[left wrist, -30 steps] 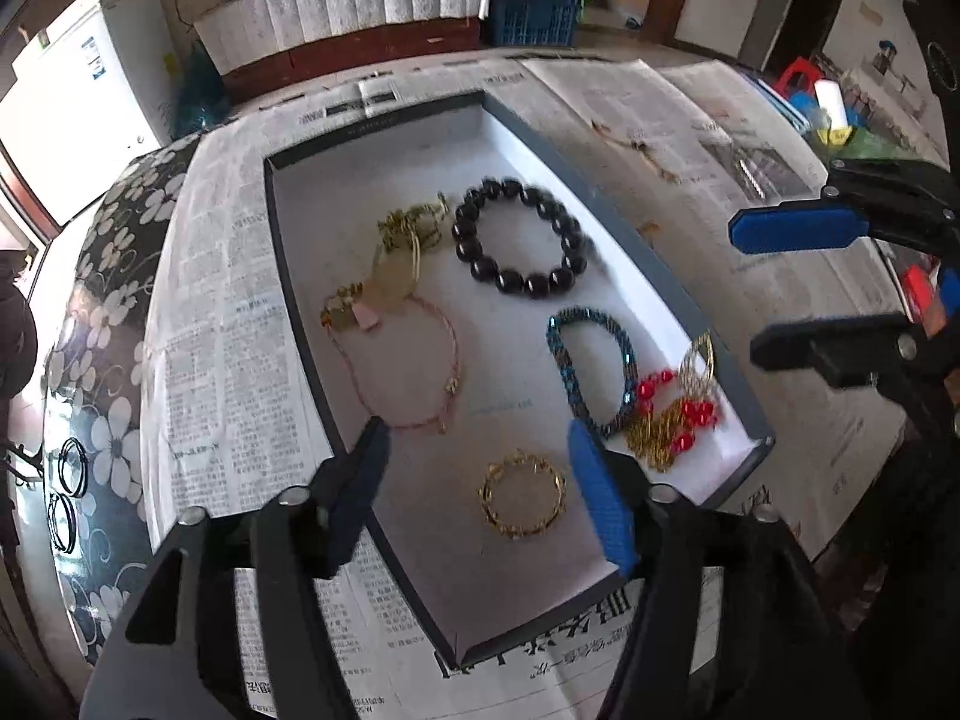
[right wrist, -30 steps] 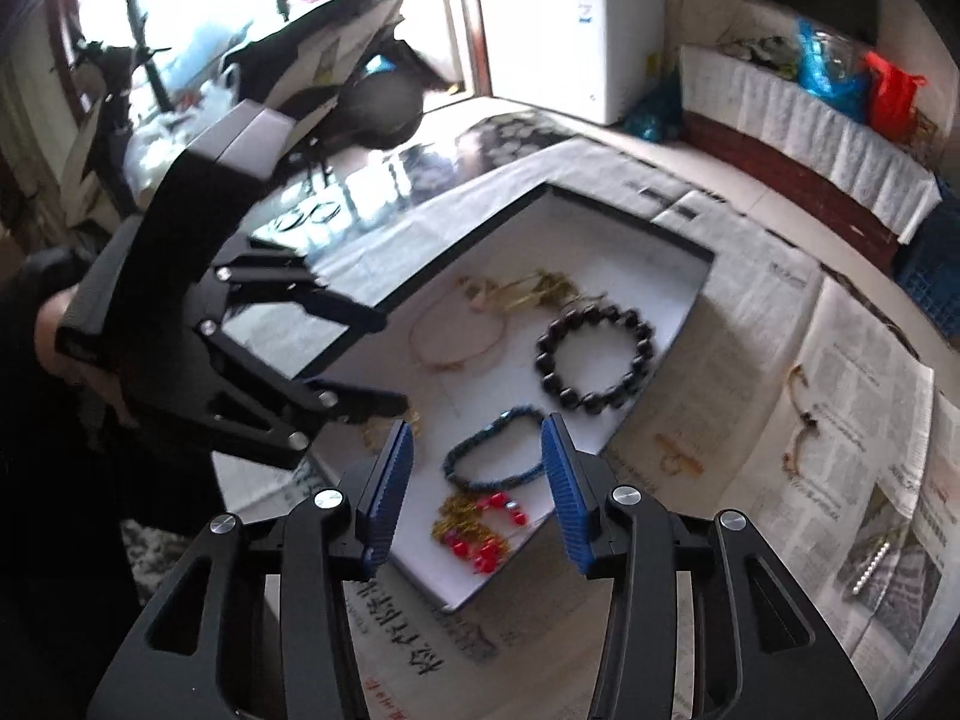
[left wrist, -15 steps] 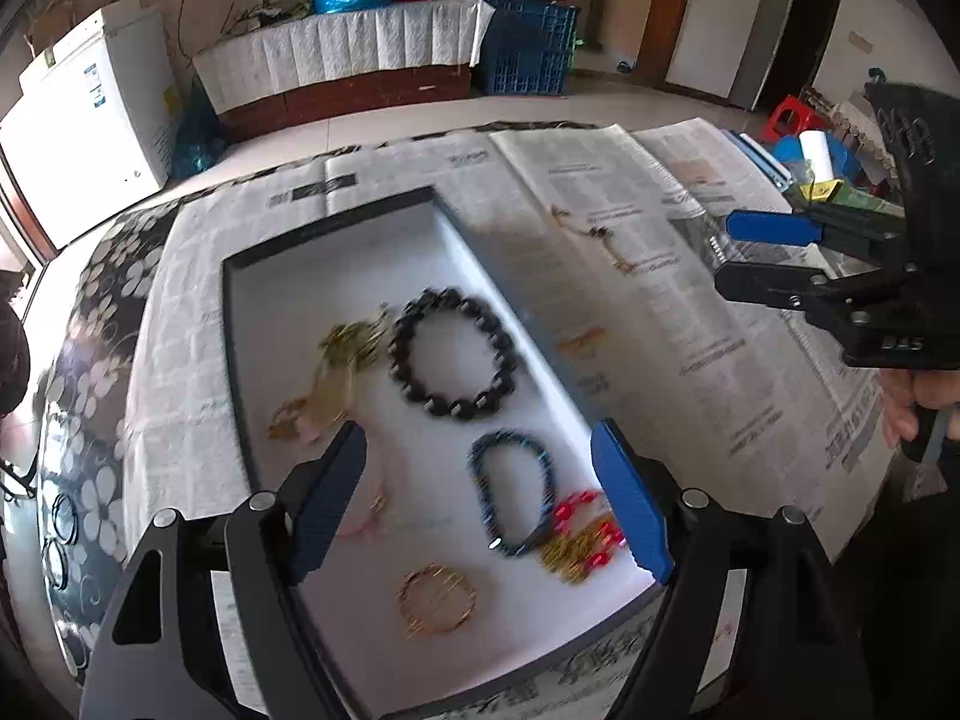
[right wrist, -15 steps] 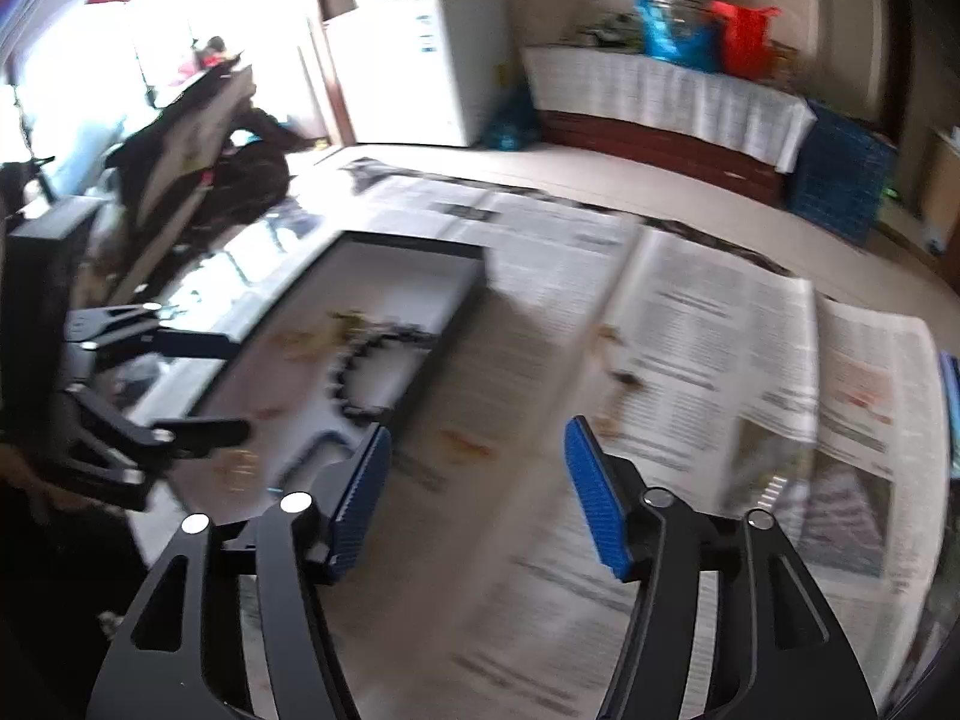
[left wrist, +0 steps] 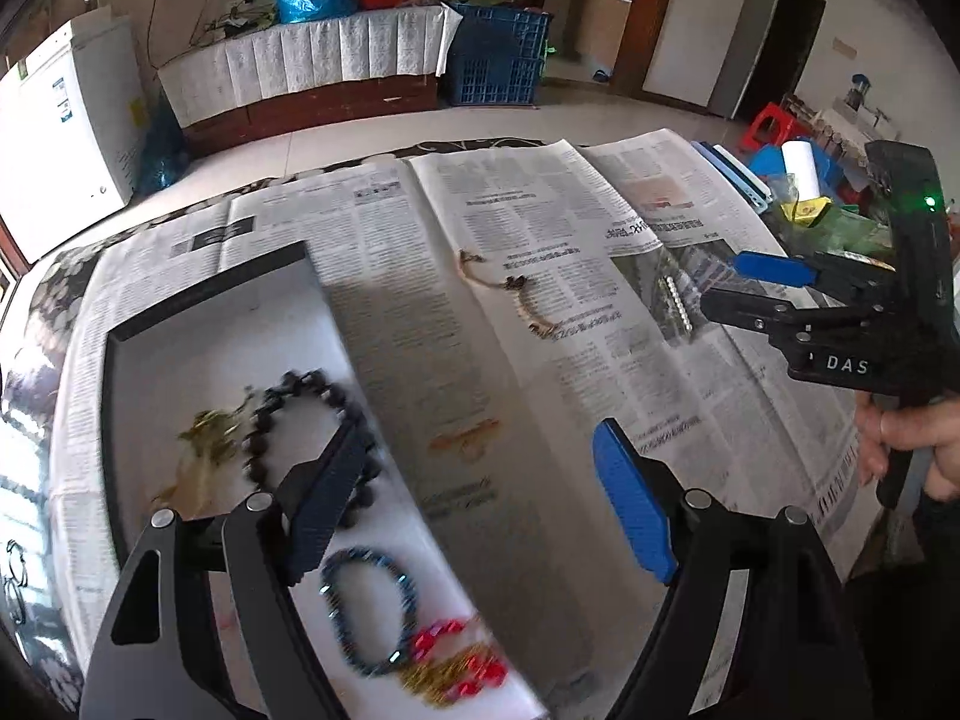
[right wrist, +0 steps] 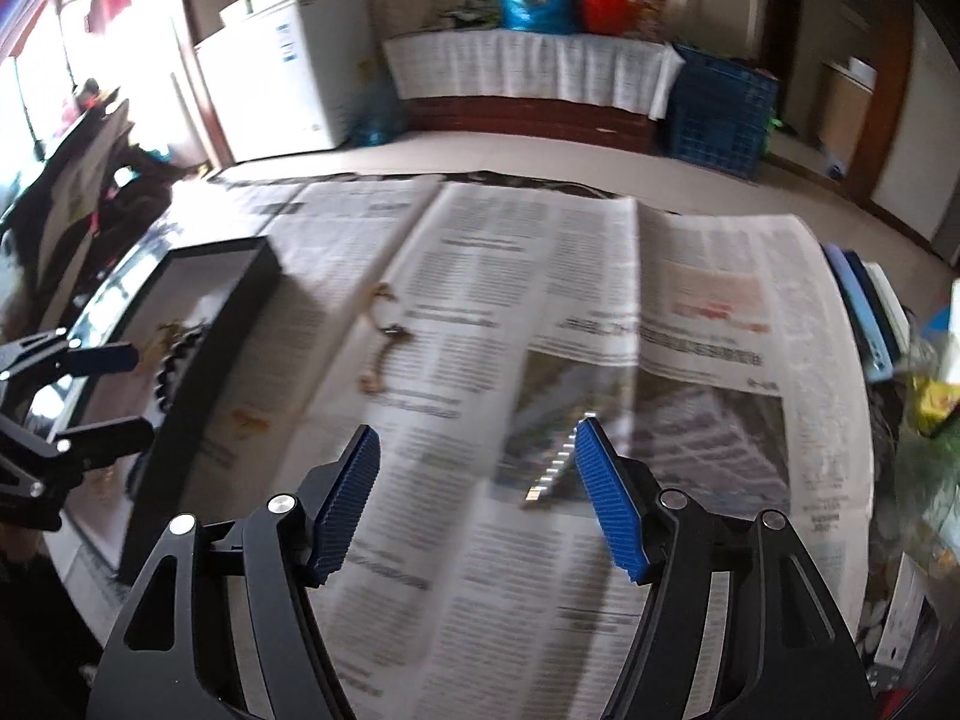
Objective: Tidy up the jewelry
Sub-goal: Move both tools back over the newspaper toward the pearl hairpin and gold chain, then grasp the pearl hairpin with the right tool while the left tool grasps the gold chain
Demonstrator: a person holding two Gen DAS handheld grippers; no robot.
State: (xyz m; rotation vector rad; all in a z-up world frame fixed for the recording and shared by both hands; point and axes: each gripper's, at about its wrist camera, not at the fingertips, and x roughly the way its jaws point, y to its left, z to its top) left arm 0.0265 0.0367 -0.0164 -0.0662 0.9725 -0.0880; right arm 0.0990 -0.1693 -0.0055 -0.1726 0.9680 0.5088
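Both grippers are empty, so the step in hand looks like the reach for the next loose piece. The right gripper (right wrist: 477, 504) hangs with its blue pads wide apart over the newspaper (right wrist: 510, 276) that covers the table, and a short strand of pale beads (right wrist: 549, 471) lies just ahead of its fingertips, near the right-hand pad. The left gripper (left wrist: 474, 498) is spread just as wide, holding nothing, above the near edge of the dark-rimmed tray (left wrist: 204, 294). The tray already holds a black bead bracelet (left wrist: 312, 420), a dark blue bracelet (left wrist: 366, 612), a red-and-gold piece (left wrist: 456, 660) and a blurred gold chain (left wrist: 204, 438). A thin brownish chain (left wrist: 510, 294) lies out on the paper, well apart from the tray, with a faint orange-gold item (left wrist: 465, 438) nearer to the tray's side. The next move likely calls for lowering the right gripper over the beads and pinching low, since so flat a strand could slip or drag the paper
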